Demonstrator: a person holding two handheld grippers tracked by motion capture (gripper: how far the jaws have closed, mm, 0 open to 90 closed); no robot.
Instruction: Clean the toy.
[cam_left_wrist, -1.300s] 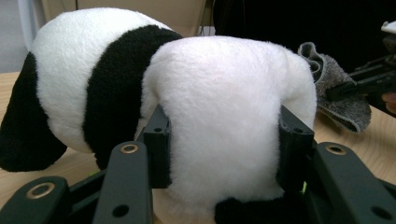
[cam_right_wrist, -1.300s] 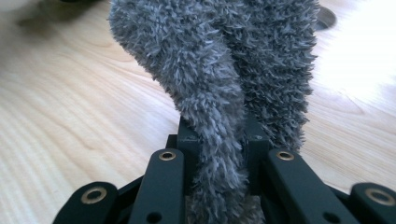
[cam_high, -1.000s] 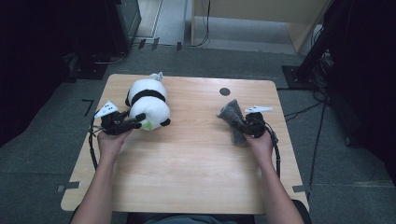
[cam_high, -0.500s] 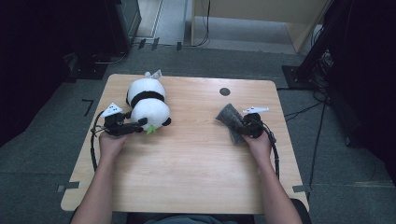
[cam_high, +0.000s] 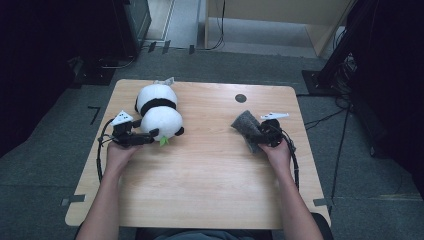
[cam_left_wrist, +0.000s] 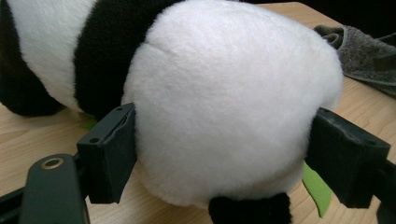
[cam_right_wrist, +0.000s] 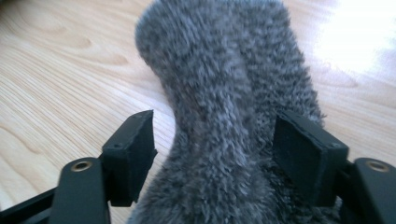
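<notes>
A: Left gripper (cam_left_wrist: 224, 154), jaws just opening, brackets the panda (cam_left_wrist: 224, 93), whose long axis runs away leftward.

B: Right gripper (cam_right_wrist: 215, 154), jaws likewise opening, straddles the grey cloth (cam_right_wrist: 229, 93), which extends lengthwise ahead.

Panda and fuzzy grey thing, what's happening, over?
Left gripper jaws just opened, panda between them on table. Right gripper jaws just opened, grey cloth between, loose. Nothing in the way.

I see a light wooden counter (cam_high: 200, 190); a plush panda (cam_high: 157, 112) lies at its left, a grey cloth (cam_high: 246, 126) at its right.
</notes>
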